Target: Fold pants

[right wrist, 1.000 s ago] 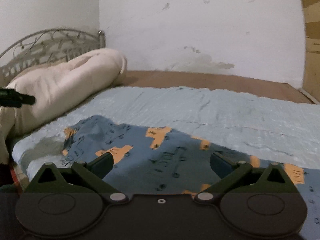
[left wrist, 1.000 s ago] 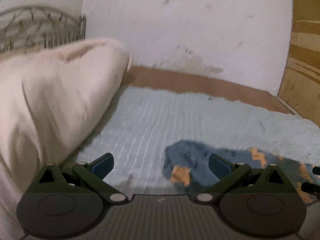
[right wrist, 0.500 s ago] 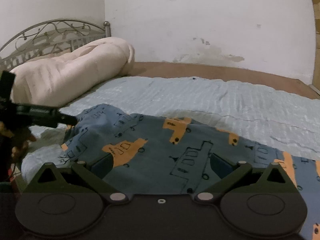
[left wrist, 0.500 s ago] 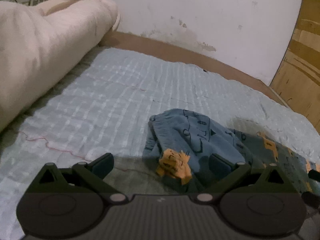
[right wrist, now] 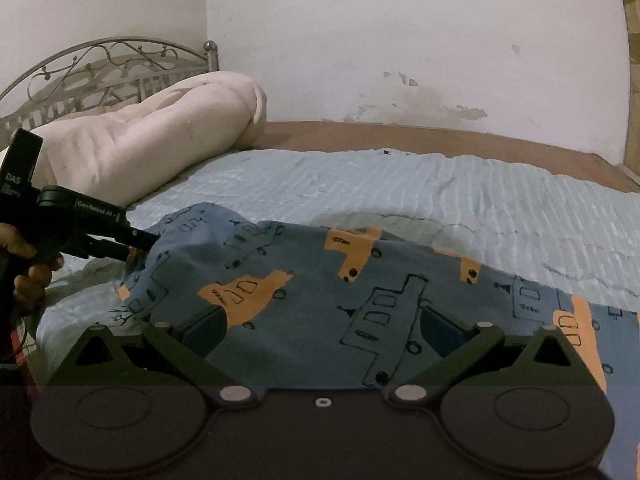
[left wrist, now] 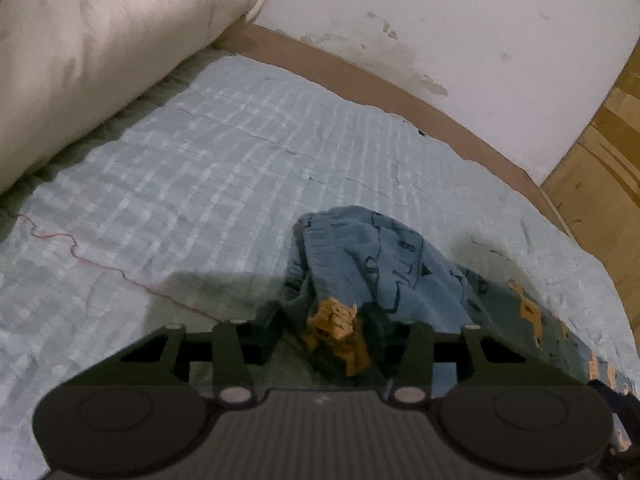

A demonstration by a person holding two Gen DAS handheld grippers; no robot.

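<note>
Blue pants (right wrist: 360, 292) with orange truck prints lie spread on the light blue bedspread (right wrist: 440, 192). In the left wrist view the pants (left wrist: 380, 264) are bunched up in a peak. My left gripper (left wrist: 334, 332) has its fingers closed in on the bunched edge of the pants, holding it. It also shows in the right wrist view (right wrist: 136, 246), tips at the pants' left end. My right gripper (right wrist: 322, 328) is open, low over the middle of the pants, fabric lying between its fingers.
A rolled cream duvet (right wrist: 152, 140) lies at the head of the bed by the metal headboard (right wrist: 100, 68). A white wall (right wrist: 400, 40) runs behind the bed. A wooden panel (left wrist: 600, 152) stands at the right. A red thread (left wrist: 100, 264) lies on the bedspread.
My left gripper dropped toward the pants' left end and closed on the bunched fabric. My right gripper stayed open and moved closer over the pants.
</note>
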